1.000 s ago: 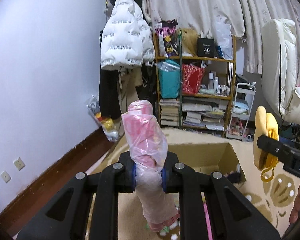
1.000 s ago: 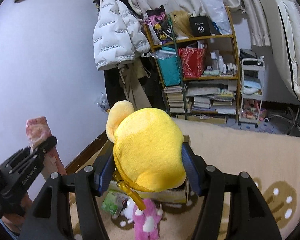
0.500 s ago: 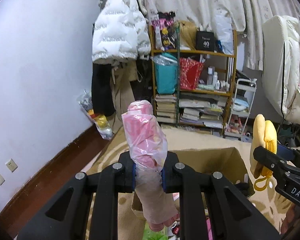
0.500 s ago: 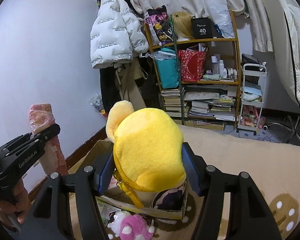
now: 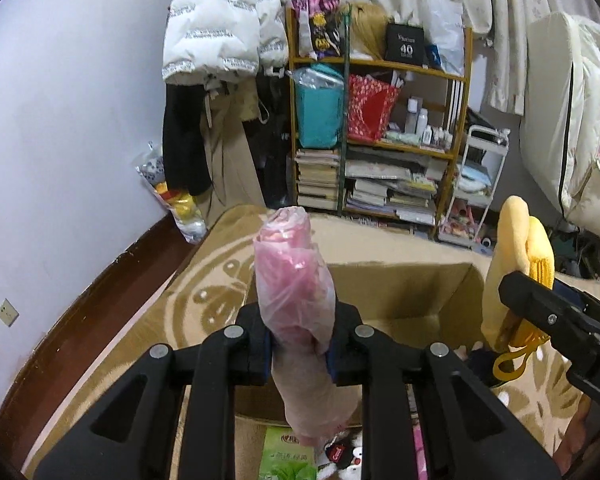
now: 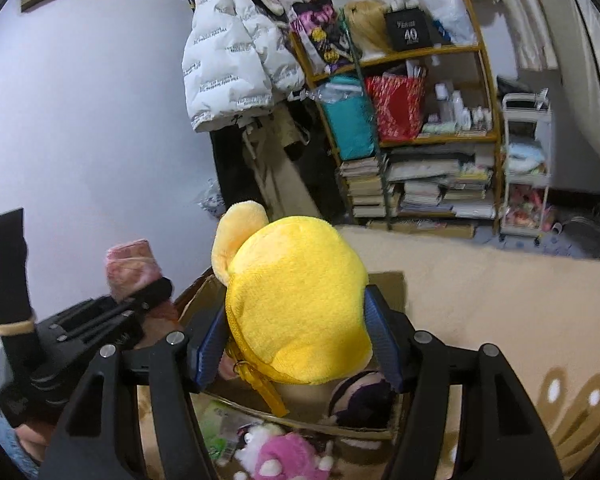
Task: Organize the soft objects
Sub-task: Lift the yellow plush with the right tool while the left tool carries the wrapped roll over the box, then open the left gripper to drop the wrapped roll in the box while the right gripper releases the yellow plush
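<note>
My left gripper (image 5: 299, 346) is shut on a pink soft roll wrapped in clear plastic (image 5: 296, 280), held upright over the near edge of an open cardboard box (image 5: 400, 292). My right gripper (image 6: 296, 354) is shut on a yellow plush toy (image 6: 296, 312), held above the same box (image 6: 388, 280). In the left wrist view the yellow plush (image 5: 516, 264) hangs at the box's right side. In the right wrist view the left gripper (image 6: 144, 300) and pink roll (image 6: 132, 268) are at the left.
A pink-and-white plush (image 6: 284, 454), a green packet (image 5: 286, 456) and a small black-and-white plush (image 5: 346, 450) lie on the beige rug before the box. A dark plush (image 6: 360, 398) lies inside the box. A cluttered shelf (image 5: 380, 140) and hanging coats (image 5: 216, 40) stand behind.
Both grippers have moved forward and tilted down toward the box, each holding its item. The box now fills more of both views.
</note>
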Demonstrator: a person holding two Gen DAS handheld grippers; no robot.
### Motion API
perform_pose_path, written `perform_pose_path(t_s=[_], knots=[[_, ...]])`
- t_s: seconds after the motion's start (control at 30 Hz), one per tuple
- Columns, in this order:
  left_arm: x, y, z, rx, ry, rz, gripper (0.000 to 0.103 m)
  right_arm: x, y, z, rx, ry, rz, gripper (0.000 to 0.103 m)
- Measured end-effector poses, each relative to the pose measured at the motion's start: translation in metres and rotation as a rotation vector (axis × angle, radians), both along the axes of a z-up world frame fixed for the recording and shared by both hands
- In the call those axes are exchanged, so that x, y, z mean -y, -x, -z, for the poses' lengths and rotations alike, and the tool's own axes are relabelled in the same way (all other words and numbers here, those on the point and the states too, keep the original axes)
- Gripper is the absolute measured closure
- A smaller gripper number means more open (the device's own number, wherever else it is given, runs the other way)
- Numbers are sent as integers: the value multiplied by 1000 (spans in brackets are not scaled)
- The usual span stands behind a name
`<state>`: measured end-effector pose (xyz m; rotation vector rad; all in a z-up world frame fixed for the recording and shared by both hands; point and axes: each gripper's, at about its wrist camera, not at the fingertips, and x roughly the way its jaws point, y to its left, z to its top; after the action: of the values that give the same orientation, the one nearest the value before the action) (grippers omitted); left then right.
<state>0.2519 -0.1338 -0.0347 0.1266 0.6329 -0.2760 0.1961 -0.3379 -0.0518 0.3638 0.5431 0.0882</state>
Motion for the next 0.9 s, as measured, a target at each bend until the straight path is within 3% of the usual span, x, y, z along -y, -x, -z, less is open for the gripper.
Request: perform_pose_path(t_s=[0.17, 0.23, 0.3, 0.5, 0.67, 0.77, 0.9], knots=[[1, -5, 1, -9, -19, -17, 80, 1, -2, 9, -38, -23, -5, 33], [-1, -8, 2, -20, -8, -24, 73, 1, -3, 11, -47, -21, -1, 32], [-2, -11, 4, -26, -8, -42, 47, 2, -2, 12, -51, -28, 2, 30], [-2, -9, 3, -13, -30, -52, 38, 3, -3, 13, -67, -30, 6, 25], [-3, -6, 5, -36, -81, -49, 37, 2, -1, 9, -49, -39, -4, 10], [-10, -1, 3, -51, -71, -53, 24, 1, 1, 5, -36, -33, -1, 2], [-15, 10, -1, -39, -104, -59, 17, 1, 3, 1, -33, -25, 12, 0]])
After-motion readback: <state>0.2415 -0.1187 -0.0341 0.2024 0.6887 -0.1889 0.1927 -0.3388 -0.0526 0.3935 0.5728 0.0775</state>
